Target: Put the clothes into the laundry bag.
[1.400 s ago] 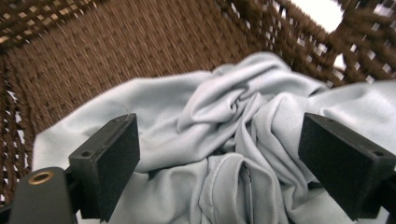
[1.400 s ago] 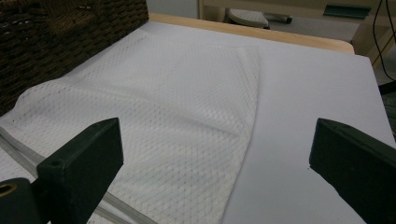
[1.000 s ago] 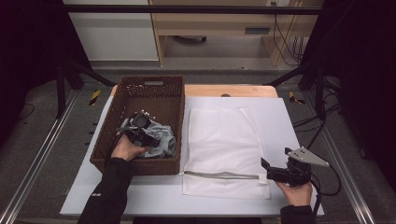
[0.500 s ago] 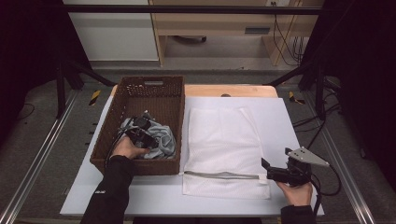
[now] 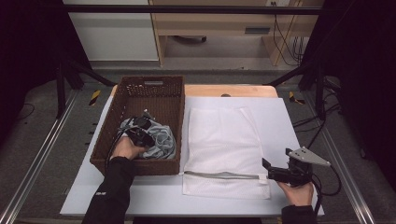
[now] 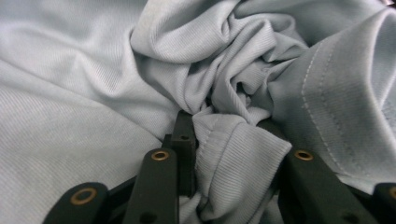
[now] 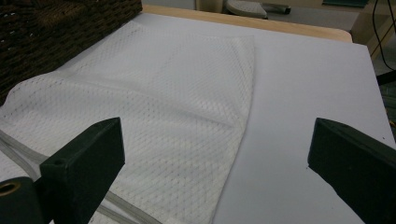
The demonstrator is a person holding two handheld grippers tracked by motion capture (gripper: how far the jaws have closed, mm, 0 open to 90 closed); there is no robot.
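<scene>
Stage shown: pick-up of the garment, with transfer to the mesh bag still ahead. A pale grey-blue garment (image 5: 159, 140) lies crumpled in the wicker basket (image 5: 140, 95), toward the basket's 6 o'clock end, on the desk (image 5: 280, 116). The left hand-held gripper (image 5: 139, 133) is down in the basket on top of the cloth; its jaws have just been closing, and in the left gripper view a ribbed fold of the garment (image 6: 233, 158) stands bunched between the two black jaws, which press against it from both sides. The grip therefore appears made, but the cloth is not yet lifted: the rest of it still rests in the basket.

At 3 o'clock from the basket, just beside it, a white mesh laundry bag (image 5: 224, 144) lies flat, its zipper (image 5: 219, 175) running along the edge at 6 o'clock. Whether the zipper is drawn open cannot be told. The right hand-held gripper (image 5: 271, 171) waits at the zipper's 3 o'clock end, near the small white tab, with jaws spread wide and nothing between them; the right gripper view looks across the mesh bag (image 7: 154, 116) with both jaws apart.

Judged remaining: raising the garment out of the basket, opening the bag mouth, putting the garment inside, and closing the zipper.
</scene>
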